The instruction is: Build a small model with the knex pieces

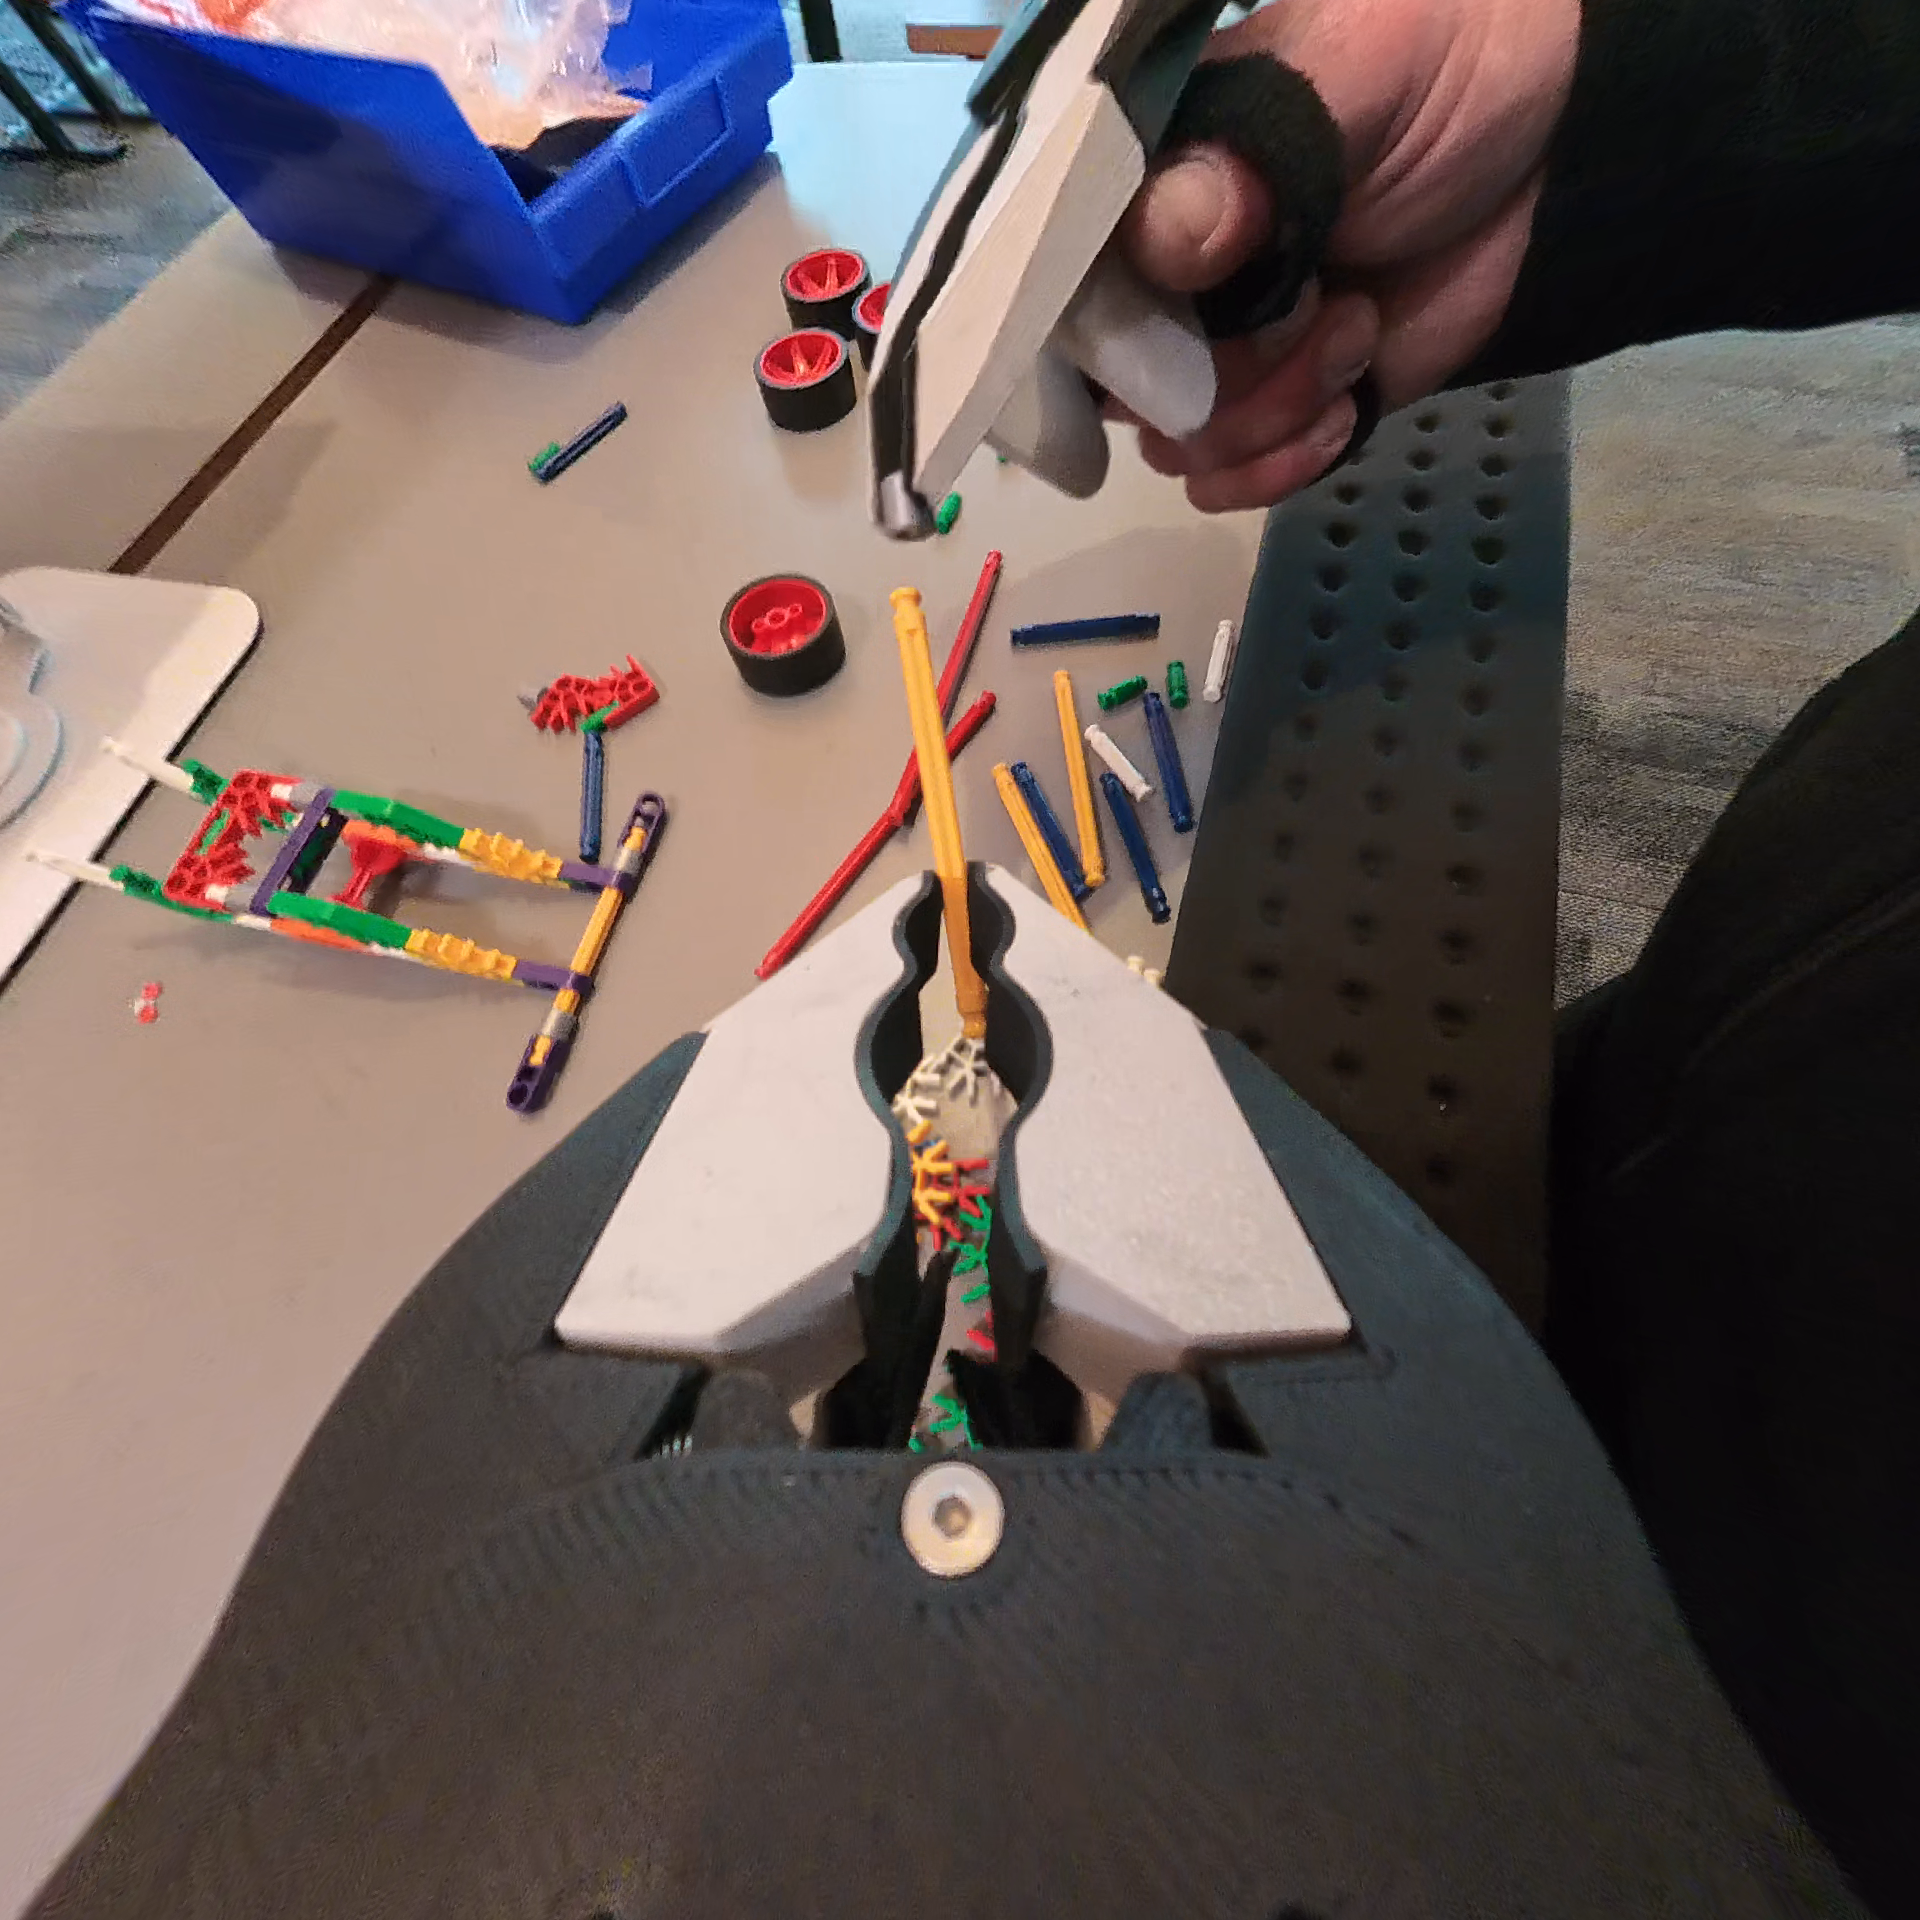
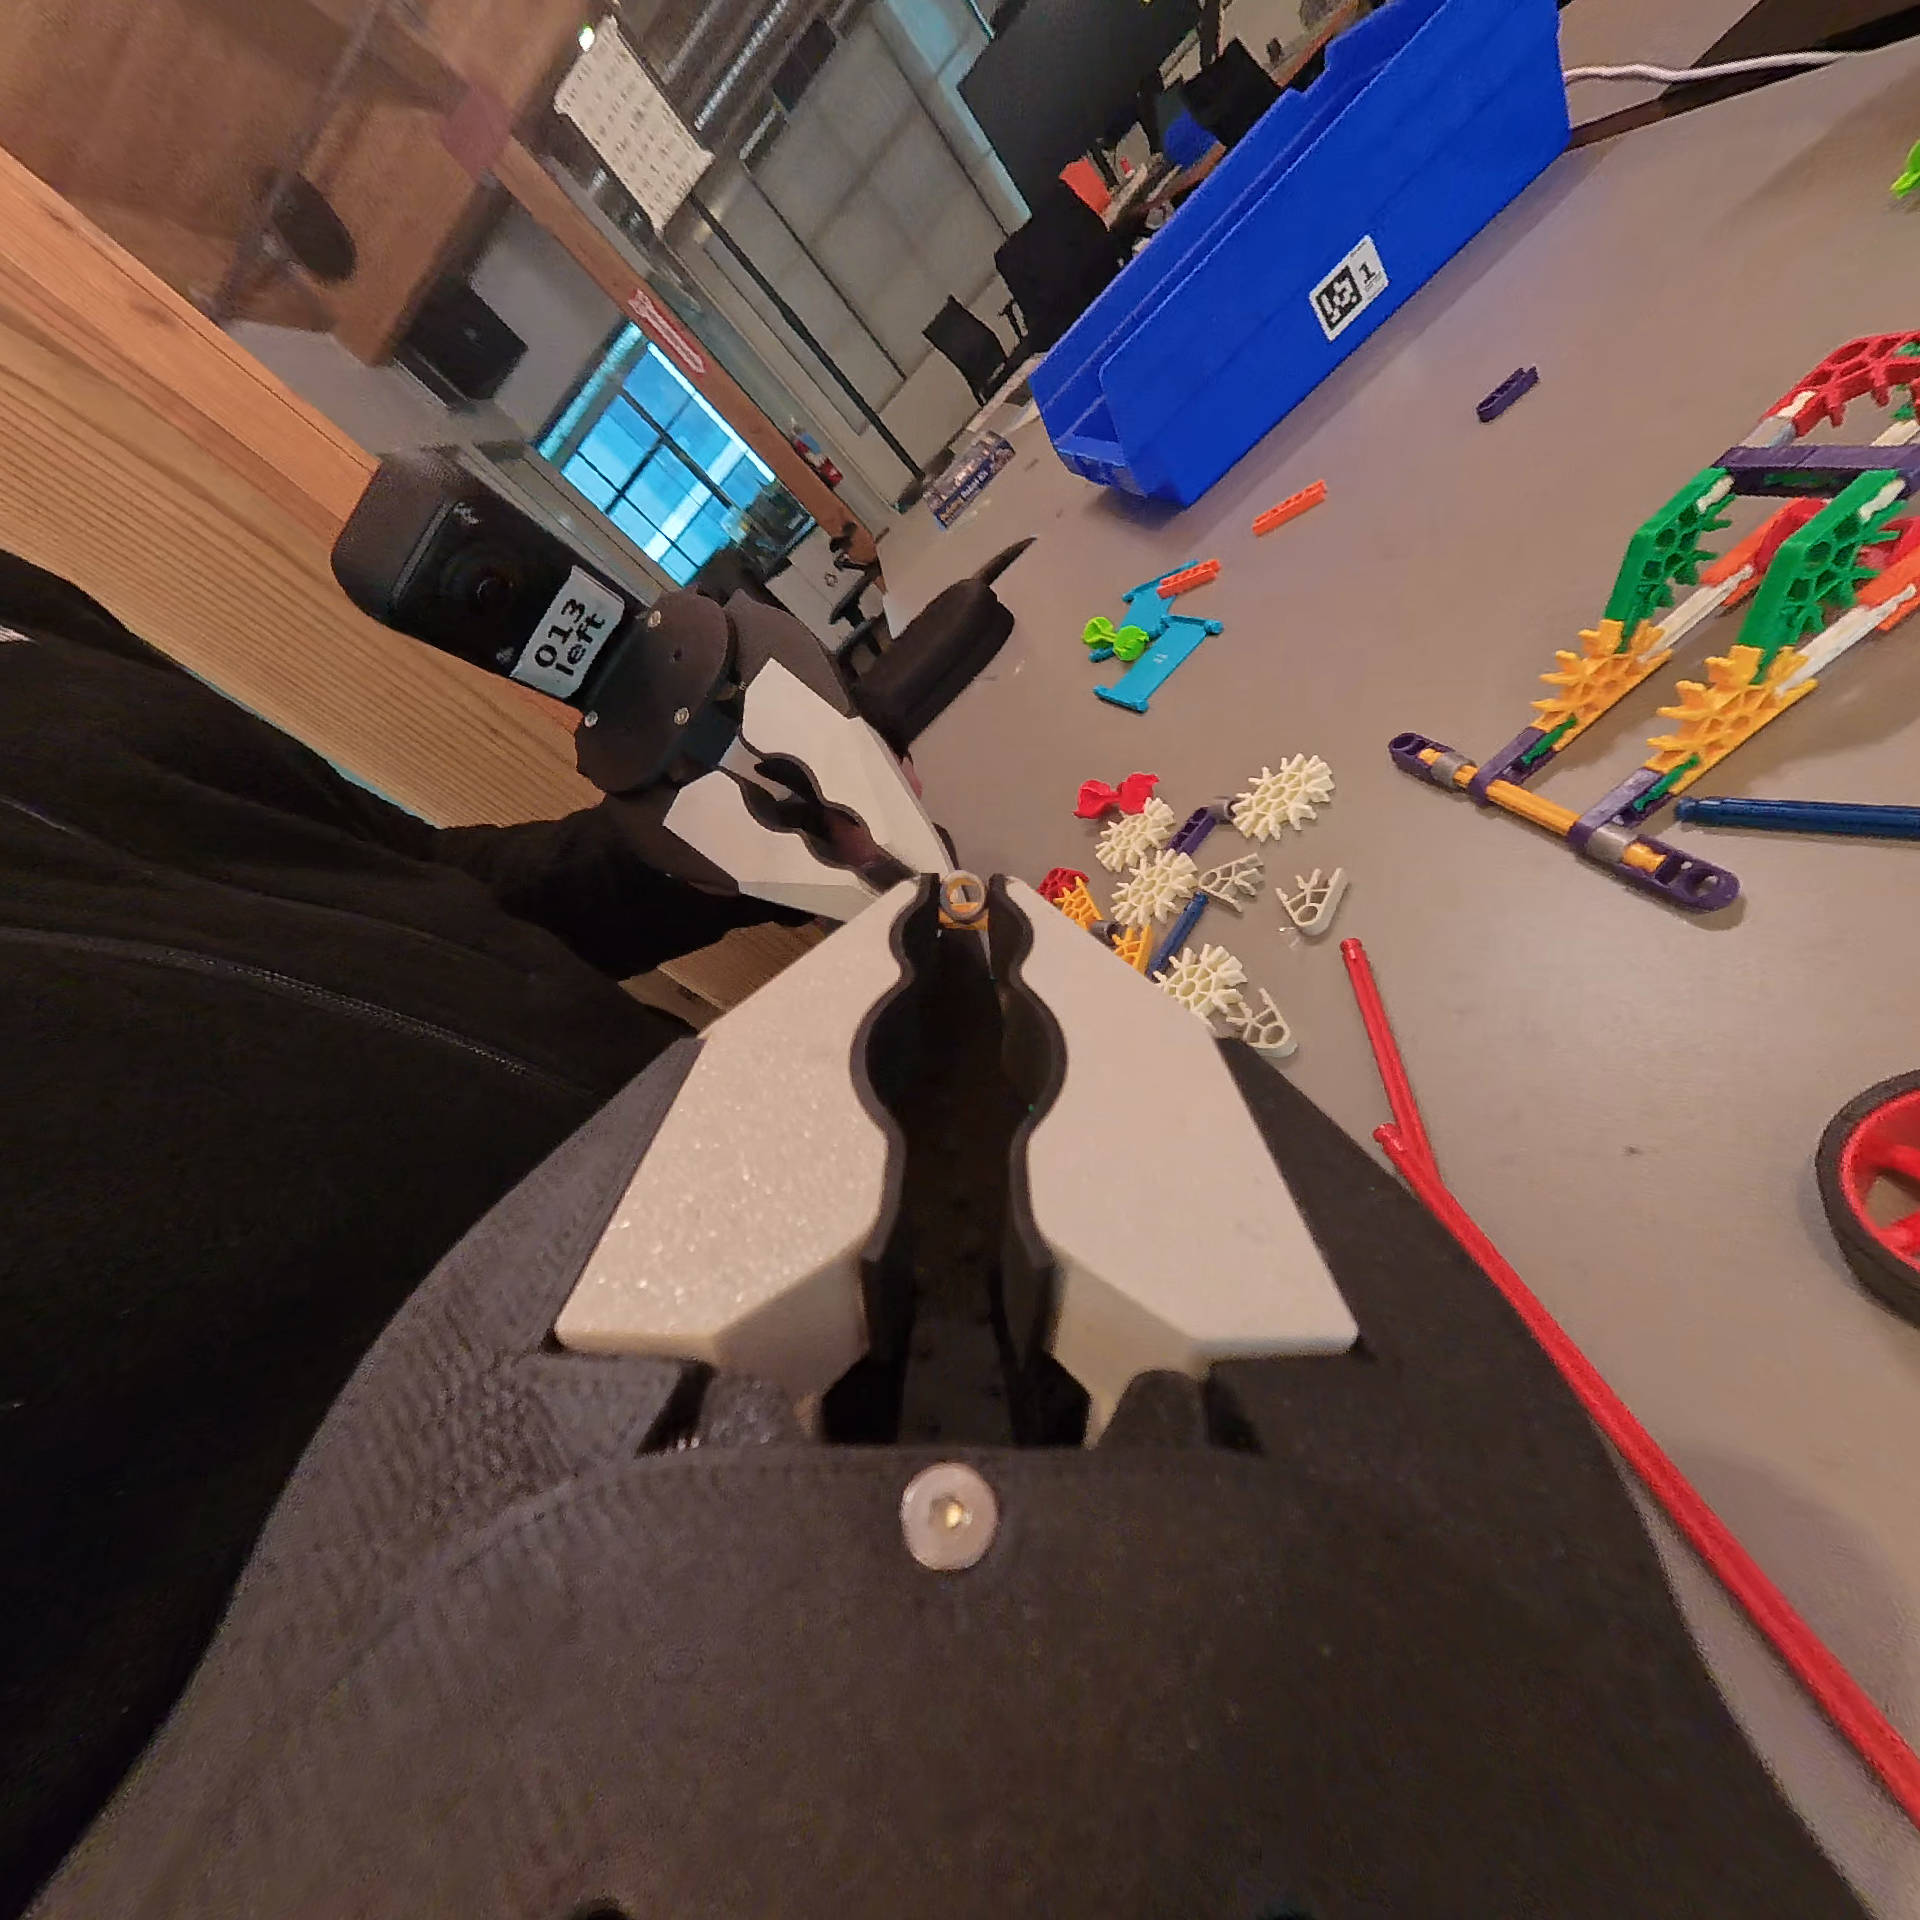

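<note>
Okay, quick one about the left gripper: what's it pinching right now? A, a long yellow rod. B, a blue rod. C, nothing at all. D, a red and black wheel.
A: in the left wrist view the left gripper is closed on the lower part of a long yellow rod, which sticks up and away from its tips above the grey table.

Red-hubbed wheel [image 2: 1881, 1195] cut by frame edge
</note>
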Available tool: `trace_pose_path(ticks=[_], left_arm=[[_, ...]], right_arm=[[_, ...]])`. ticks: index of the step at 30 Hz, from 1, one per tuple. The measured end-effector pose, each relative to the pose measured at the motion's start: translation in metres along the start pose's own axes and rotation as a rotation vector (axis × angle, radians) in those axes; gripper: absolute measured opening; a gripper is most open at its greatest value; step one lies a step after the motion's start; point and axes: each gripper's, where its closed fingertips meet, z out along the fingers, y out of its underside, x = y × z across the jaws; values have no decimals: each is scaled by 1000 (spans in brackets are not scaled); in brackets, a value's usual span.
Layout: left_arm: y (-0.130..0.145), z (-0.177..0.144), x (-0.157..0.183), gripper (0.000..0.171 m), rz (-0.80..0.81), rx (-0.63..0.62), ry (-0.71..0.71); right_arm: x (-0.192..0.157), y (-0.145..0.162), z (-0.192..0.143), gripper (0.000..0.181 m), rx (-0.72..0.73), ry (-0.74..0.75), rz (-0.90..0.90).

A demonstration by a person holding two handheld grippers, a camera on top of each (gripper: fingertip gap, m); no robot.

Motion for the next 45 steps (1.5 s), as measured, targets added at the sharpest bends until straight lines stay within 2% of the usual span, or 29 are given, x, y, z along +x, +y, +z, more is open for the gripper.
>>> trace_pose_path(ticks=[12,25,26,27,28,29,31,32,36,38,42,45], left_arm=[[-20,8,4,1,66,20,-18],[-41,28,7,1,53,73,-8],[-42,30,6,1,44,74,-4],[-43,31,6,1,40,75,0],[-43,33,4,1,39,75,-3],[-41,35,2,1,33,69,-2],[-38,38,-3,1,13,66,-7],[-35,39,-7,1,-1,63,-12],[-18,47,-21,1,-78,27,-7],[-11,54,-27,1,-98,-16,2],[-7,70,-36,1,-78,-103,28],[-17,78,-40,1,-45,-97,49]], right_arm=[[-1,4,-13,6,6,-93,92],[-1,6,-17,7,51,-148,199],[1,6,-18,9,61,-152,216],[3,5,-20,21,70,-152,230],[8,5,-23,36,70,-125,235],[14,5,-26,41,70,-94,226],[26,2,-37,41,69,-18,171],[40,2,-44,45,46,74,120],[91,7,-67,47,-140,399,-130],[99,6,-69,45,-210,453,-215],[94,-3,-59,34,-292,513,-439],[89,-1,-50,34,-299,452,-395]])
